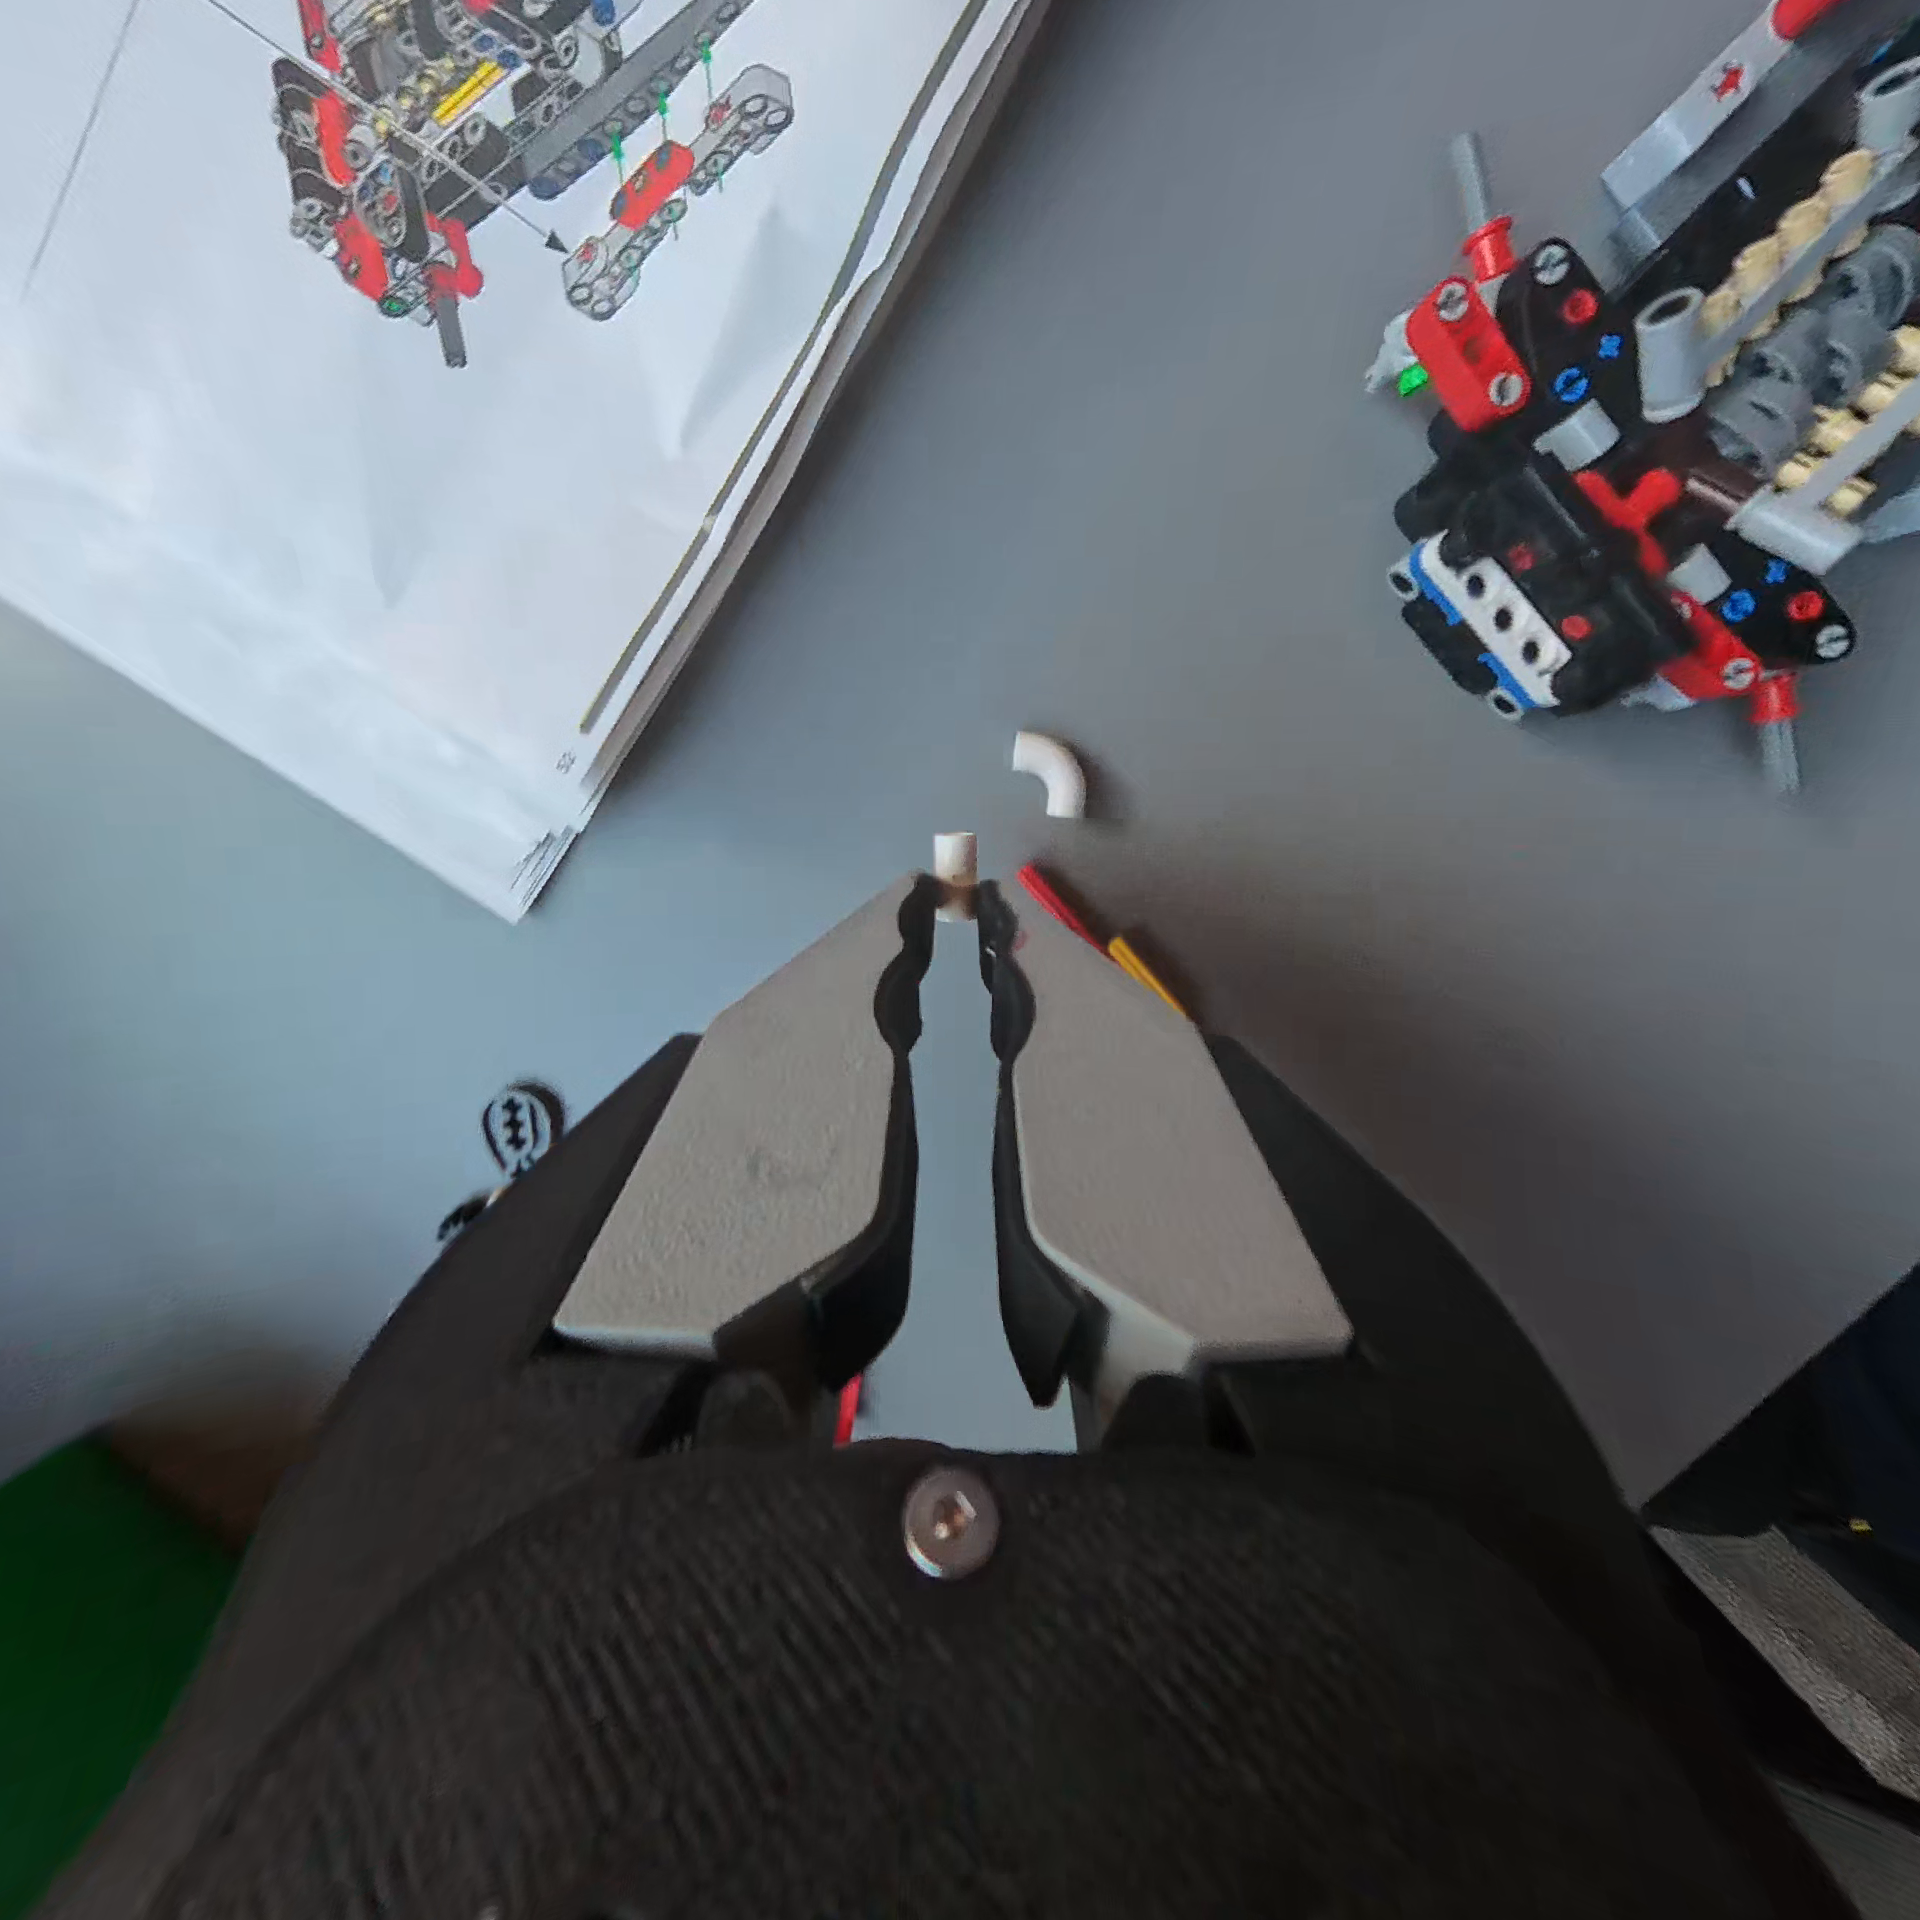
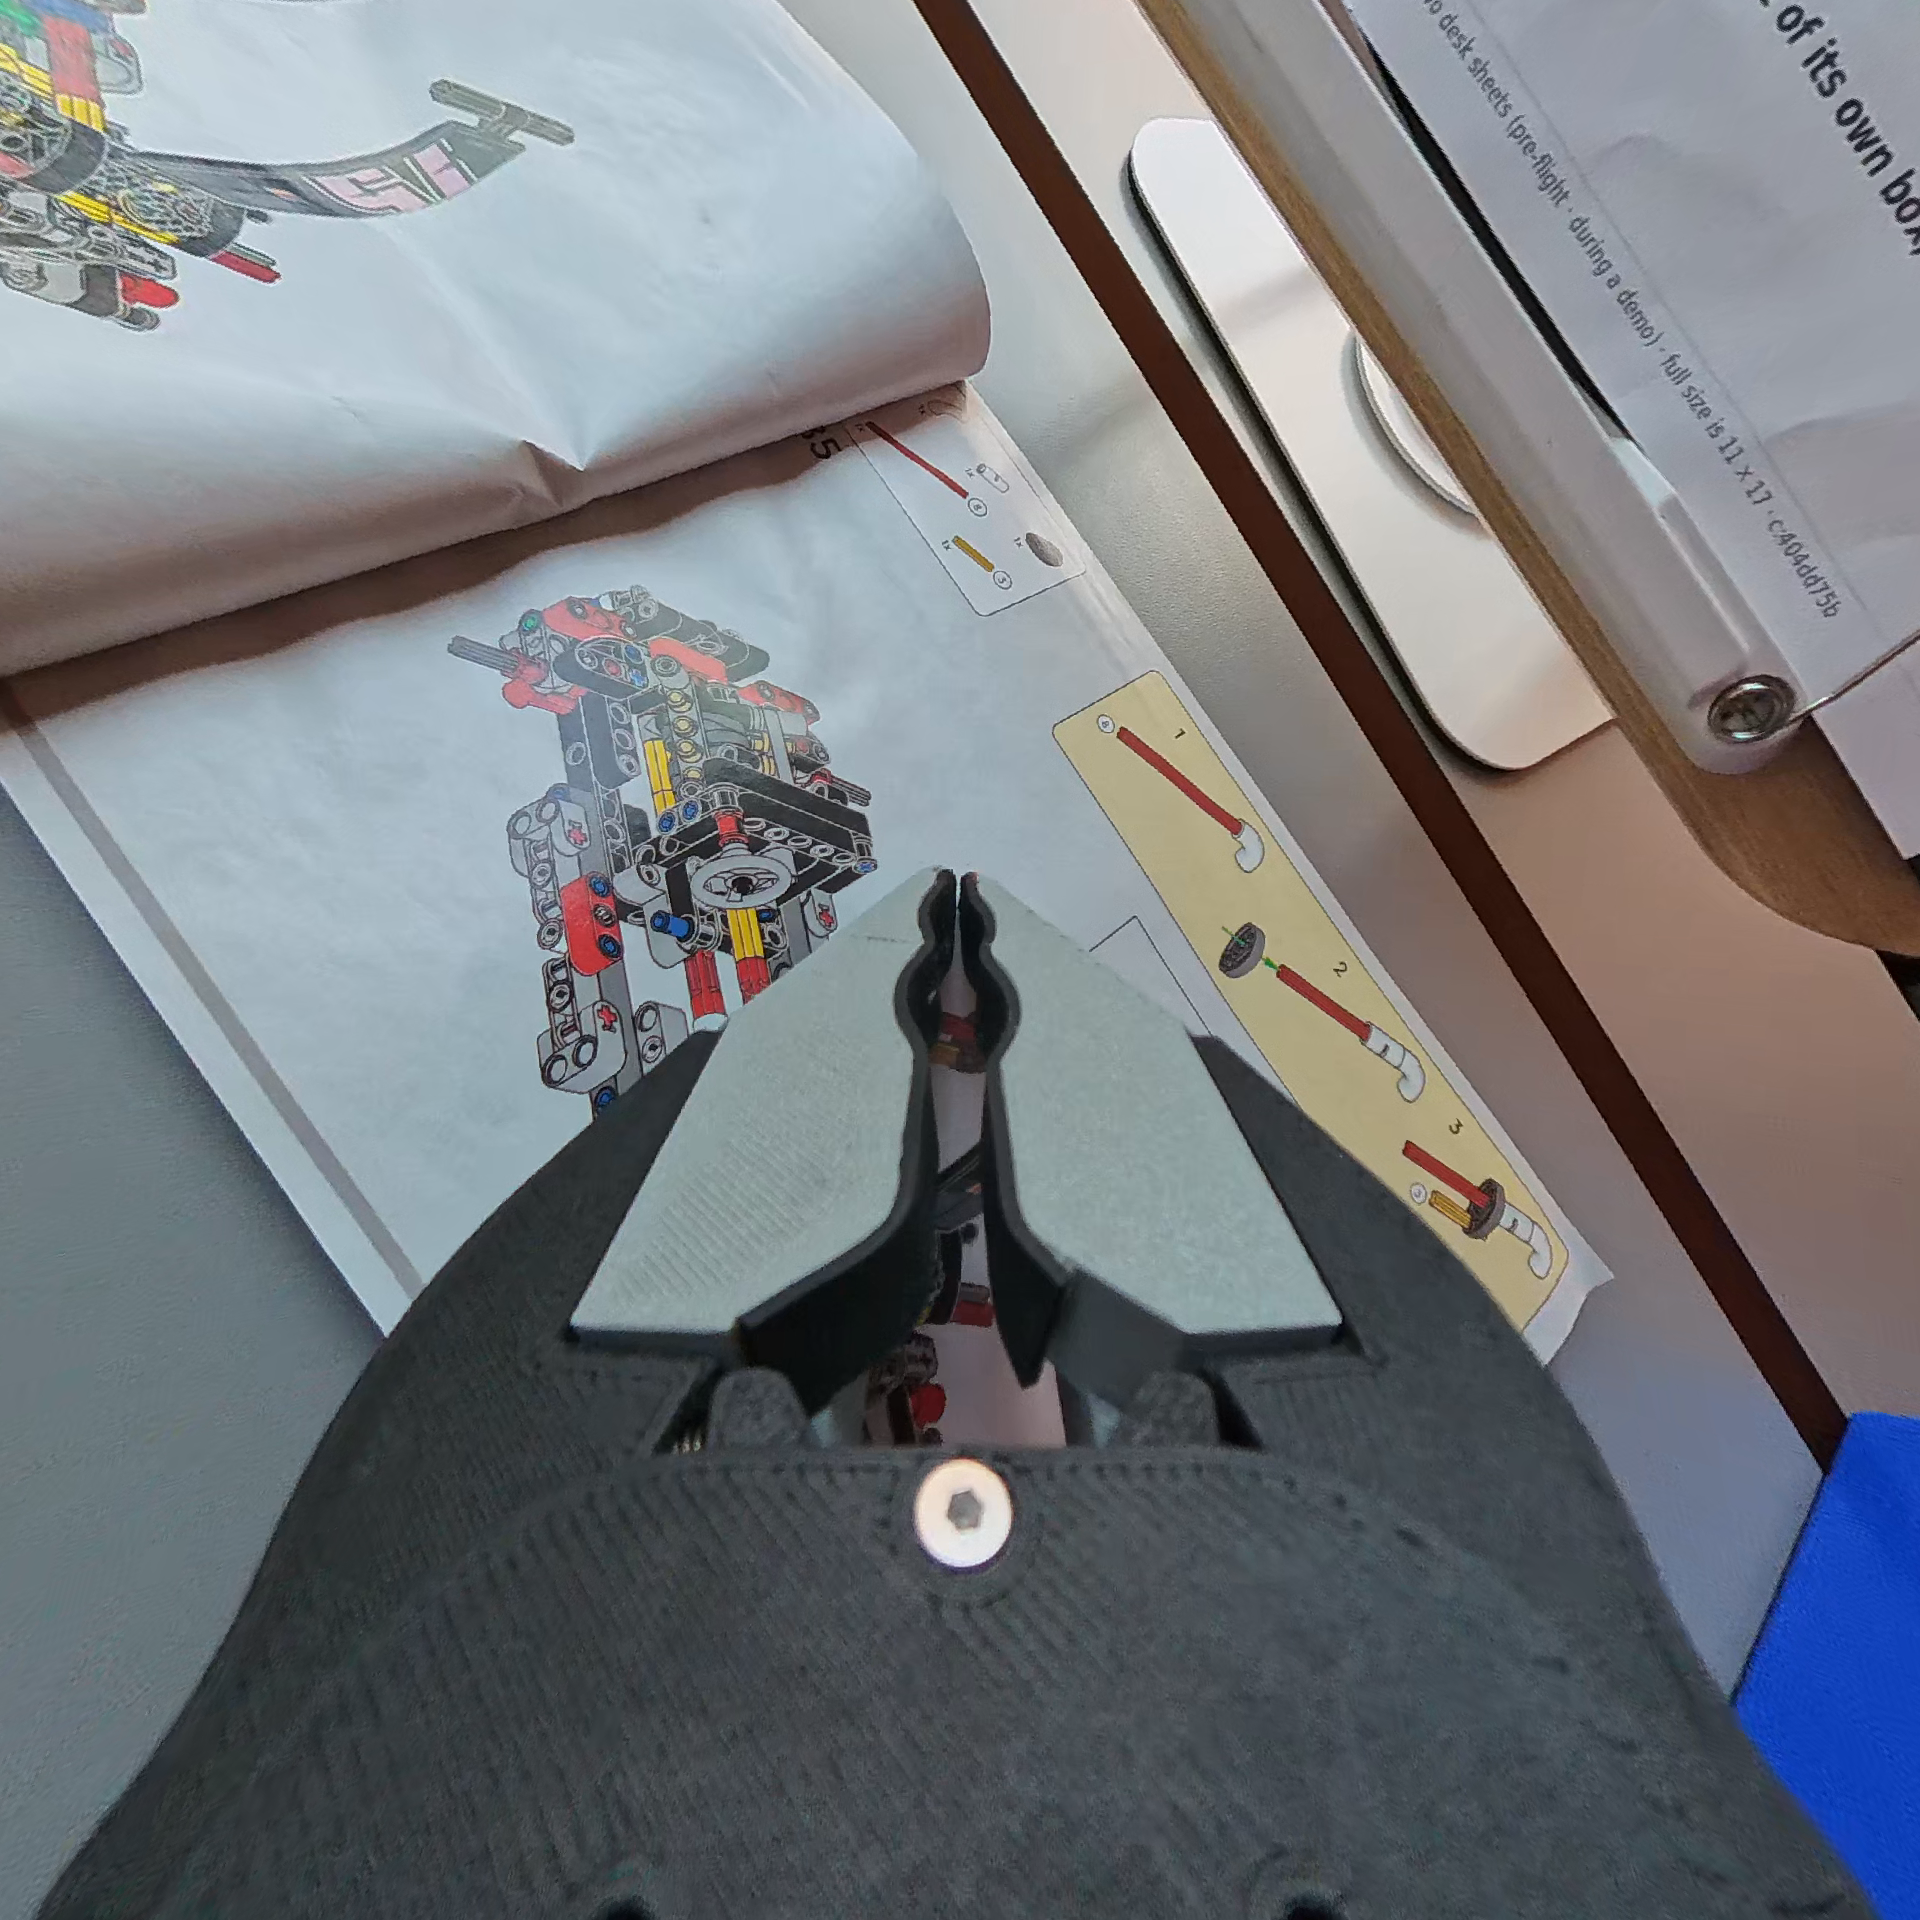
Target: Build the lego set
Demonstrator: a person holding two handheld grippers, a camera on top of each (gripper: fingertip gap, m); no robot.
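In the left wrist view my left gripper (image 1: 954, 899) is shut on a small white tube piece (image 1: 954, 860), pinched upright at the very fingertips just above the grey table (image 1: 1195, 416). A white elbow piece (image 1: 1051, 771) lies just beyond it. A red axle (image 1: 1055, 906) and a yellow axle (image 1: 1143, 971) lie by the right finger. In the right wrist view my right gripper (image 2: 957, 883) is shut, its tips together, over an open instruction booklet (image 2: 312, 883). I see nothing between its tips.
A partly built red, black and grey brick model (image 1: 1662, 468) sits at the right. The booklet (image 1: 312, 520) fills the upper left. A small black toothed part (image 1: 520, 1127) lies left of the gripper. A silver monitor stand (image 2: 1351, 468) and a blue object (image 2: 1849, 1662) are right of the booklet. Left tips to right tips: about 35 cm.
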